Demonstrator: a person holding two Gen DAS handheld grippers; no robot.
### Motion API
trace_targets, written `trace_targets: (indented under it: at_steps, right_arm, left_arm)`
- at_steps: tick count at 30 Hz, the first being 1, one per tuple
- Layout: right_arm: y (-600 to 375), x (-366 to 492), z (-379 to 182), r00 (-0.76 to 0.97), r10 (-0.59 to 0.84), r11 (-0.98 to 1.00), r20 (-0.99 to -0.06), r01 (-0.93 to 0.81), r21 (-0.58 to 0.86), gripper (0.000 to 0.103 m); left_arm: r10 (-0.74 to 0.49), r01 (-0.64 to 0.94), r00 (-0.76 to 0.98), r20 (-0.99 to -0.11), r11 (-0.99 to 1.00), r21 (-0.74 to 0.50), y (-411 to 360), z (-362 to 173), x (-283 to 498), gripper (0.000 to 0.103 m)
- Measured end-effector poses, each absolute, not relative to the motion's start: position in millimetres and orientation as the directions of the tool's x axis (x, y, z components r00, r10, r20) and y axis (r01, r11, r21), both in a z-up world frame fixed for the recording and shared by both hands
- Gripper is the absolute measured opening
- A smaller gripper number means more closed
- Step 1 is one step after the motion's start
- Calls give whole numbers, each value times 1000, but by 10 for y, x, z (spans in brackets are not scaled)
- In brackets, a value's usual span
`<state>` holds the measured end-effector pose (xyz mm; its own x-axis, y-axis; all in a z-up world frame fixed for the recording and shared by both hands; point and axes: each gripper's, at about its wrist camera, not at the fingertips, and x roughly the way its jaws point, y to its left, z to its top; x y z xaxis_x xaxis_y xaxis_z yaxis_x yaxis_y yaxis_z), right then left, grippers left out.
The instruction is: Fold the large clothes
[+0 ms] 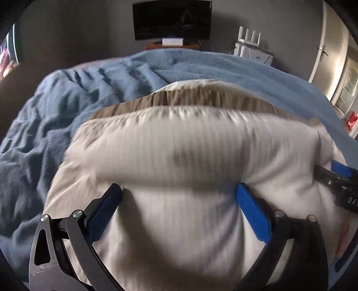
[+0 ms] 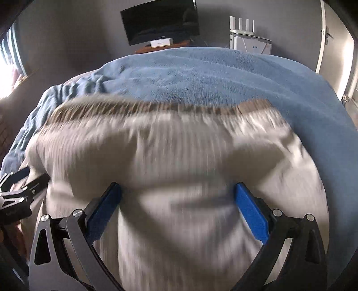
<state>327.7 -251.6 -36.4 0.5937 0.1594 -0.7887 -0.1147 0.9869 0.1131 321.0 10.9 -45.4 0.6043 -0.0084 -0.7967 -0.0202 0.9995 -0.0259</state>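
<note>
A large off-white garment point(image 1: 179, 152) with a brown-beige far band lies on the blue blanket; it also fills the right wrist view point(image 2: 170, 156), blurred by motion. My left gripper point(image 1: 179, 192) is open, its blue pads point(image 1: 252, 210) wide apart over the garment's near part. My right gripper point(image 2: 177, 192) is open too, its pads point(image 2: 251, 210) wide apart over the cloth. Each gripper shows in the other's view: the right at the right edge point(image 1: 340, 179), the left at the left edge point(image 2: 20, 190). Whether the fingers touch the cloth is unclear.
A blue fleece blanket point(image 1: 67, 107) covers the bed point(image 2: 223, 73). Behind it stand a dark monitor point(image 1: 172, 19) on a wooden stand, a white router on a box point(image 1: 250, 47) and a door point(image 1: 322, 49) at the right. A window is at the left.
</note>
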Motion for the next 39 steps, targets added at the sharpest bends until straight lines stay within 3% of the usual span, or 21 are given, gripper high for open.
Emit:
trace_targets:
  at_steps: [12,27,32,36,39]
  right_arm:
    - [-2356,4114,-477,529,149,989,-835,-77,127,96]
    - [-2259,4418,-867,489,130,991,-863,-58,117,97]
    - [-2330,4298,-823,516,157,987,-842,-48,155,97]
    - [-2506,3959,-550,529,188,977,-828,-18,211,97]
    - [-2609,3451,-303,614,182,981,-768,-63,182,97]
  left_arm:
    - [12,-37,576,-817,999,-12,189,-417,3954,98]
    - [29,-46,446,-894,999,9,205,-866,4364,98]
    - [26,-57,525,-851,998,-6,207,-761,4209,98]
    - [-16,-37,623,-782,998,-49,213,-447,3729,97]
    - [31,-61,642,-766,998,-10,305,-402,3256,98]
